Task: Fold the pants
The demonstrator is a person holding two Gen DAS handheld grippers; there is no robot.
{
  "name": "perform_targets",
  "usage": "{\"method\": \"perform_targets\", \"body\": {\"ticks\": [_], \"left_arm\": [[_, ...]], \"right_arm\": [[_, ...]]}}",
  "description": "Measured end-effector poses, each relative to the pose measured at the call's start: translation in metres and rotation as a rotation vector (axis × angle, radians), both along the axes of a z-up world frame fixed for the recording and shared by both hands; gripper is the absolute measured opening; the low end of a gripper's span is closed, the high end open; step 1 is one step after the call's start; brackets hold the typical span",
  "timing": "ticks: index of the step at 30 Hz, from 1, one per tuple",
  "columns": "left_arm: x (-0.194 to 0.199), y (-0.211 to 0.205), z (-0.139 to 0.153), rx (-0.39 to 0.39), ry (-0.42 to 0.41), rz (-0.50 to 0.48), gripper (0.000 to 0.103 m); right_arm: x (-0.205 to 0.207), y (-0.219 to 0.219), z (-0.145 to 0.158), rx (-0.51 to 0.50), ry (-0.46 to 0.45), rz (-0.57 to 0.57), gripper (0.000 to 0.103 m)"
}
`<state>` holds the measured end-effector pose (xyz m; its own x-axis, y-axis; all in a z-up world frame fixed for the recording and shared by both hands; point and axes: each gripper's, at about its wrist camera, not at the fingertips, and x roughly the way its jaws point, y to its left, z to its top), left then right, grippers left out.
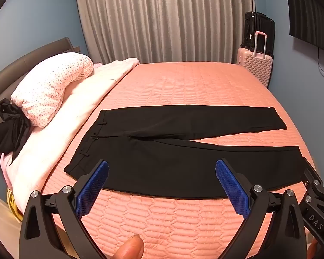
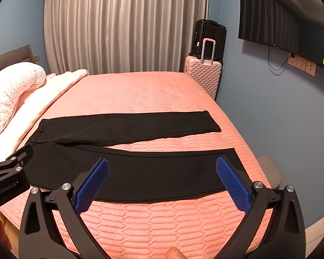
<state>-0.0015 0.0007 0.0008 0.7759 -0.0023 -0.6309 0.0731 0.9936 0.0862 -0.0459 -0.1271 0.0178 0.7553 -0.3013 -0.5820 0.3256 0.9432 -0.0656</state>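
Black pants point(image 1: 162, 142) lie flat across the pink quilted bed point(image 1: 183, 82), waistband to the left and both legs spread apart to the right. My left gripper point(image 1: 162, 168) hovers open above the near leg, close to the waist end, its blue pads point(image 1: 92, 185) wide apart with nothing between them. In the right wrist view the same pants point(image 2: 127, 151) stretch across the bed point(image 2: 140, 90). My right gripper point(image 2: 162, 168) hangs open over the near leg toward its hem. Nothing is held. The left gripper's body shows at the left edge of the right wrist view.
A spotted pillow point(image 1: 51, 86) and pale folded blanket point(image 1: 75, 108) lie at the bed's left, with a black garment point(image 1: 8, 129) beside them. Pink point(image 1: 256, 67) and black suitcases stand at the far corner. A wall television point(image 2: 287, 21) hangs on the right. Curtains cover the back wall.
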Motion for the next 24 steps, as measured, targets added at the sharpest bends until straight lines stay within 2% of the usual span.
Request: {"method": "perform_targets", "body": {"ticks": [24], "left_arm": [[0.0010, -0.0014, -0.0069, 0.016, 0.029, -0.007, 0.098]], "right_arm": [[-0.0011, -0.0005, 0.0011, 0.003, -0.004, 0.003, 0.098]]}}
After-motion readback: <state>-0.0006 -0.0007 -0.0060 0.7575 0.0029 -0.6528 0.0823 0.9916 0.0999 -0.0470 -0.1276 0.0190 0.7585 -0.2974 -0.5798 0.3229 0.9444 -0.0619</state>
